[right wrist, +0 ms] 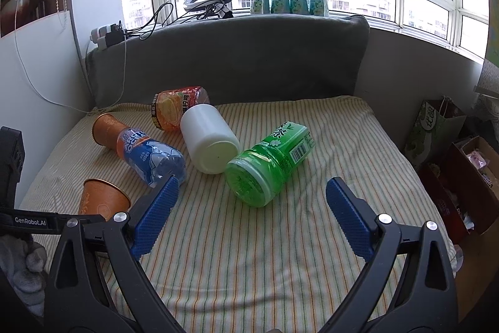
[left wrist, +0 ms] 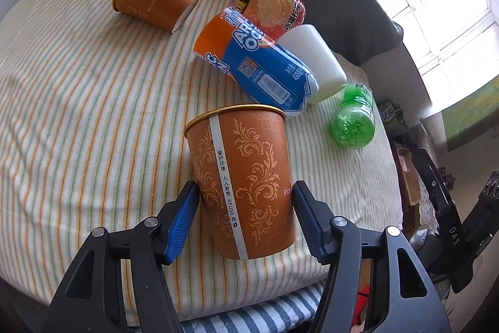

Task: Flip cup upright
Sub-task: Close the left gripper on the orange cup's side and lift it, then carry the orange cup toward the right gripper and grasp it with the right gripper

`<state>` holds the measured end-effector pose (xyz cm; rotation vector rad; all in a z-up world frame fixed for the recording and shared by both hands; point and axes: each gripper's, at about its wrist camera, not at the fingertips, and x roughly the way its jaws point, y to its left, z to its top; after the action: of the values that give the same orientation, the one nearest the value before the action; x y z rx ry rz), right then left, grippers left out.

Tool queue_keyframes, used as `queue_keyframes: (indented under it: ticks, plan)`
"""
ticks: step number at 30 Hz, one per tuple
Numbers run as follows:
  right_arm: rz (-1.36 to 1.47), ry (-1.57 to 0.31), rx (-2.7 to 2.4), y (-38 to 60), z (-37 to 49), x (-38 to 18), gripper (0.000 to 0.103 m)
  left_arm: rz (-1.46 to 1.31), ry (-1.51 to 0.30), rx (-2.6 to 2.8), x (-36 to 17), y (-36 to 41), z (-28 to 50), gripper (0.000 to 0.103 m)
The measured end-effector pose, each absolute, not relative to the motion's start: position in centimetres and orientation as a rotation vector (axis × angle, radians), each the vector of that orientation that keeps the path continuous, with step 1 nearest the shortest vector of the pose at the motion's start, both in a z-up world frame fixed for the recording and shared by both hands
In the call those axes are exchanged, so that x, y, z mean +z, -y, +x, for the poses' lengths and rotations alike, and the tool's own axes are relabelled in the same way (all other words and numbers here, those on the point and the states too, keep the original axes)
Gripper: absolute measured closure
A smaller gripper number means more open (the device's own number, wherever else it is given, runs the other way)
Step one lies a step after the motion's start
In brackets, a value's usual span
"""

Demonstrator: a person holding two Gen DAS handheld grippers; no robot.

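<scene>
The near cup (left wrist: pixel 243 186) is seen standing rim-up on the striped cushion (left wrist: pixel 78 114), close to the near edge, and it is bracketed by the left gripper (left wrist: pixel 246 195). The blue pads (left wrist: pixel 184 214) are set at either side of the lower wall; the left pad looks to be touching the paper, while a sliver of gap seems to show at the right, so whether the cup is pinched or already let go cannot be told for sure. The low hold makes sense: the narrow base is steadied there while the wide gold rim is left free.

From the right wrist view the same cup (right wrist: pixel 104 200) is found at the near left, mouth up, slightly tilted on the soft cloth. The right gripper (right wrist: pixel 251 208) is held spread wide, nothing between its pads, parked over bare stripes near the green bottle (right wrist: pixel 268 161), presumably kept out of the way.

Farther back, a second cup (left wrist: pixel 152 0) is lying on its side at the far left, rim pointing away, beside the blue bottle (left wrist: pixel 259 61), the orange bottle (left wrist: pixel 271 5) and the white jar (left wrist: pixel 315 58), all toppled in a cluster.

By judgement, this cup's flip is essentially done; only a clean release on the yielding cushion is left, where a snagged pad could tip it.
</scene>
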<state>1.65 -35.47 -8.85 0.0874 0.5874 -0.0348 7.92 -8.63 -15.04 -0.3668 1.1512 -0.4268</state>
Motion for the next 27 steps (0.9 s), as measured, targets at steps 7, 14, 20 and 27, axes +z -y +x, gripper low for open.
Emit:
queue_keyframes:
  ticks: [7, 14, 20, 27]
  plan:
    - [0.089, -0.59, -0.028, 35.5, 1.7, -8.9, 0.006, -0.311, -1.146, -0.435, -15.0, 10.1, 7.2, 0.041]
    - [0.089, -0.595, -0.021, 35.3, 1.7, -9.0, 0.006, -0.281, -1.125, -0.439, -14.7, 10.5, 6.9, 0.041]
    - [0.091, -0.599, -0.013, 35.1, 1.8, -9.1, 0.006, -0.273, -1.124, -0.441, -14.5, 10.4, 6.7, 0.039]
    - [0.116, -0.629, 0.033, 34.8, 2.2, -9.5, 0.006, -0.264, -1.098, -0.44, -14.0, 10.0, 6.6, 0.029]
